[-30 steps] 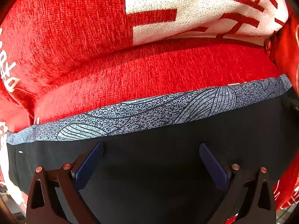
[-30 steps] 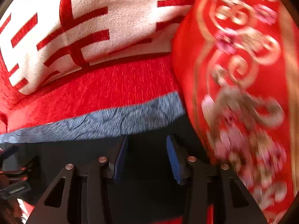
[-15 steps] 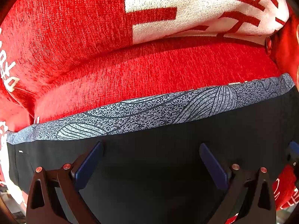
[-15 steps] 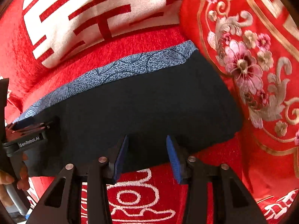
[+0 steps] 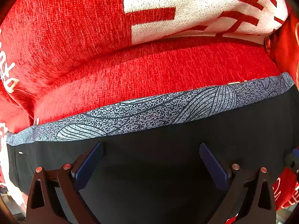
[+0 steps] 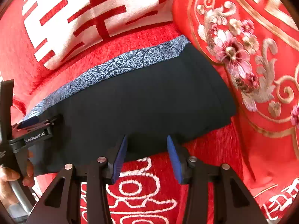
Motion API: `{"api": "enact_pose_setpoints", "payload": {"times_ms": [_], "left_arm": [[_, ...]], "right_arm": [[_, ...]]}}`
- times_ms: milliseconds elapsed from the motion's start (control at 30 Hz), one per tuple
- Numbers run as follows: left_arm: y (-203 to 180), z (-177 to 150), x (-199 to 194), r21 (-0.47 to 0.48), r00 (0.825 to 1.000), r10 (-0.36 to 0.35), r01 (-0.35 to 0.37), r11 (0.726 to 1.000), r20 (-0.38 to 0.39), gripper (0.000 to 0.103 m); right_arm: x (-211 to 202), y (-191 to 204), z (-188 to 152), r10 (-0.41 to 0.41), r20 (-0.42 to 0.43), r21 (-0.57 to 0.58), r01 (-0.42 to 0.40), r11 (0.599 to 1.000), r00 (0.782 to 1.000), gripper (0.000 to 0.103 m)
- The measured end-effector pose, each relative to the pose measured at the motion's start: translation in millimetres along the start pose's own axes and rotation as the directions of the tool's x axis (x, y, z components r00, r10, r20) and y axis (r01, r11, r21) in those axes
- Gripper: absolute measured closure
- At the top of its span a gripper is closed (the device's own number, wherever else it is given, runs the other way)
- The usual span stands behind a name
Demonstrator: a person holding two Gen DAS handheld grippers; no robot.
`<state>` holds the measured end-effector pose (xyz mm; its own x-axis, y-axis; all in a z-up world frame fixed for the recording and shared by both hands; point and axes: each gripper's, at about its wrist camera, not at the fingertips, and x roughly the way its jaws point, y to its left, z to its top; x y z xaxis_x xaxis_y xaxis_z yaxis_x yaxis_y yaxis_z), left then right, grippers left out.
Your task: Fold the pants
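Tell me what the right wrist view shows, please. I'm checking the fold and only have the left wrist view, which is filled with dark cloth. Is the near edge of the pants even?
Observer: Yes. The pants lie as one flat folded block on the red cover, and the near edge runs fairly straight.
Operator: Where is the right gripper?
Observer: The right gripper is open at that near edge, with no cloth between its fingers.
Operator: Anything beside the pants on the right?
Observer: A red cushion with stitched flowers sits against the right side.
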<state>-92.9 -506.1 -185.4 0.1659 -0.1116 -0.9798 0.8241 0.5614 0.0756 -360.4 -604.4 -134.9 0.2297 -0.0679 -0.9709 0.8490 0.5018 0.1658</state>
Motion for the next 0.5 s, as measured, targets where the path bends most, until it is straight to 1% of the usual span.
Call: {"api": "enact_pose_setpoints", "payload": {"times_ms": [233,500], "left_arm": [[0,0,-1,-0.007,1.0,0.007,-0.007,1.0,0.0,0.0],[-2,0,-1,-0.005,1.0,0.012,-0.012,1.0,-0.001,0.0]], "right_arm": [[-10,-15,-10,0.042,-0.018,0.075,-0.04,0.996,0.999,0.054],[-12,-33,-33,0.112,-0.047,0.19,-0.101,0.977,0.993,0.053]]}}
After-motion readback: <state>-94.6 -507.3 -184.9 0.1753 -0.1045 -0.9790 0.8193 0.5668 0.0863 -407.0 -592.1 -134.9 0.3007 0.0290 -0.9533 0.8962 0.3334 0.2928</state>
